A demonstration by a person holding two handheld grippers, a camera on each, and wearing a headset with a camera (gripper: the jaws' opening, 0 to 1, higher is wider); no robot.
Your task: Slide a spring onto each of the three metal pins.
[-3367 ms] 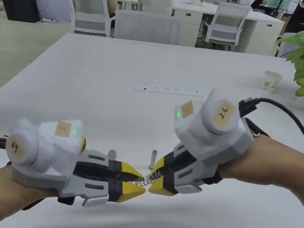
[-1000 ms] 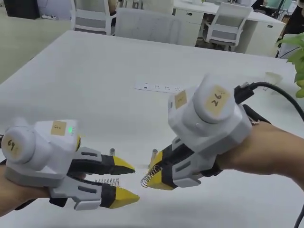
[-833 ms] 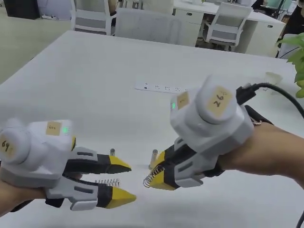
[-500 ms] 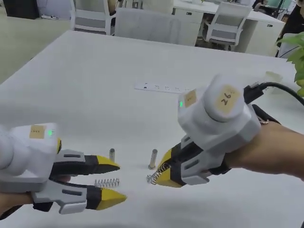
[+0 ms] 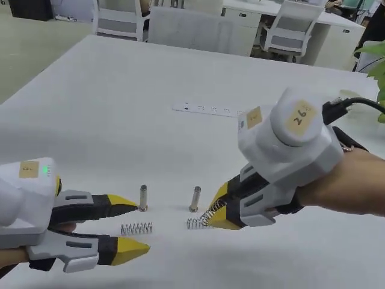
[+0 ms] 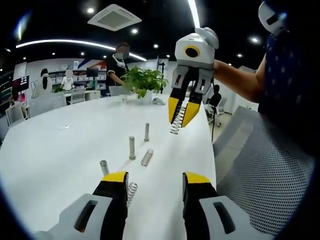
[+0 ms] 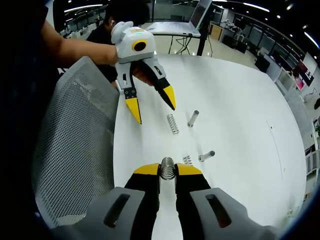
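An office, with swivel chairs, white desks and a ceiling air vent

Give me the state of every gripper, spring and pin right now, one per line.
left gripper: open, empty.
right gripper: shut on held spring.
held spring: clamped, lifted off the table.
near spring: lying loose on the table.
middle spring: lying loose on the table.
near pin: upright, bare.
middle pin: upright, bare.
far pin: upright, bare.
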